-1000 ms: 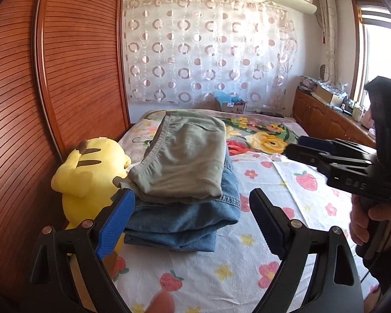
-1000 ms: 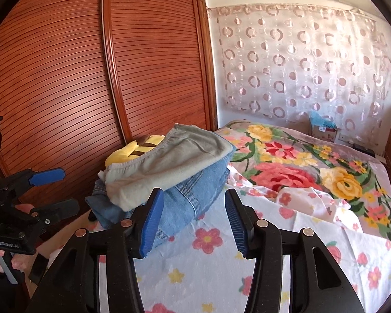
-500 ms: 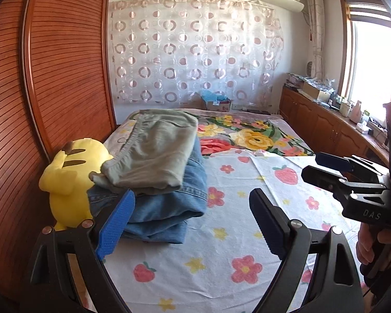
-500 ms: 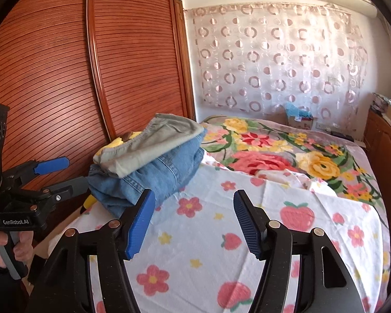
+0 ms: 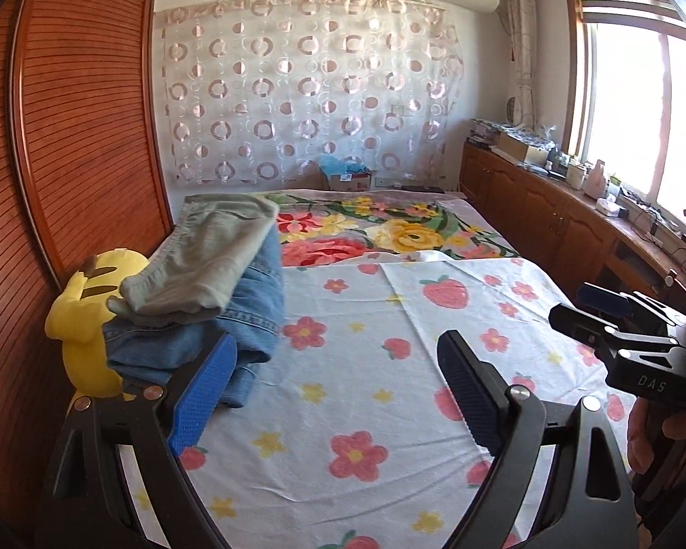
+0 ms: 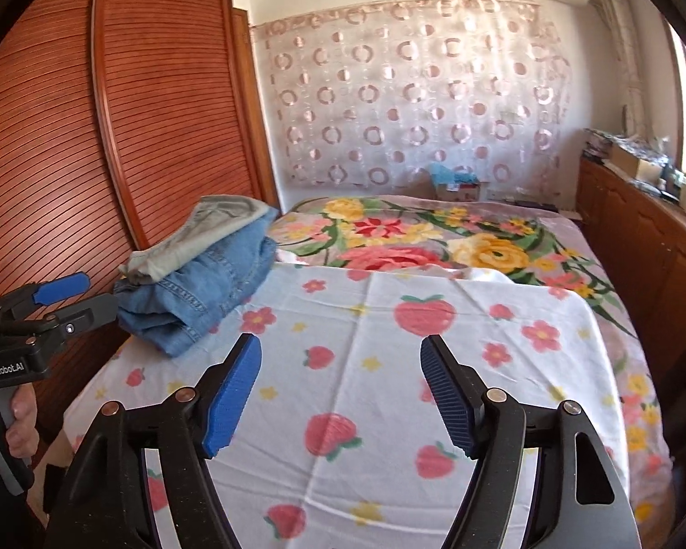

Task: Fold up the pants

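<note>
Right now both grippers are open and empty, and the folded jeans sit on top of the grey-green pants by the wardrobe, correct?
Not quite. The stack order is reversed: the grey-green pants lie on top of the folded jeans, as the right wrist view shows. The left gripper and right gripper are indeed open and empty.

Both tongs spread wide, nothing gripped

Left tongs and right tongs hover level, side by side; a bare hand grips the left handle.

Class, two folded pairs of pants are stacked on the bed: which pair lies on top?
The grey-green cotton pants lie on top; the blue denim jeans sit underneath, resting on the strawberry-print sheet.
</note>
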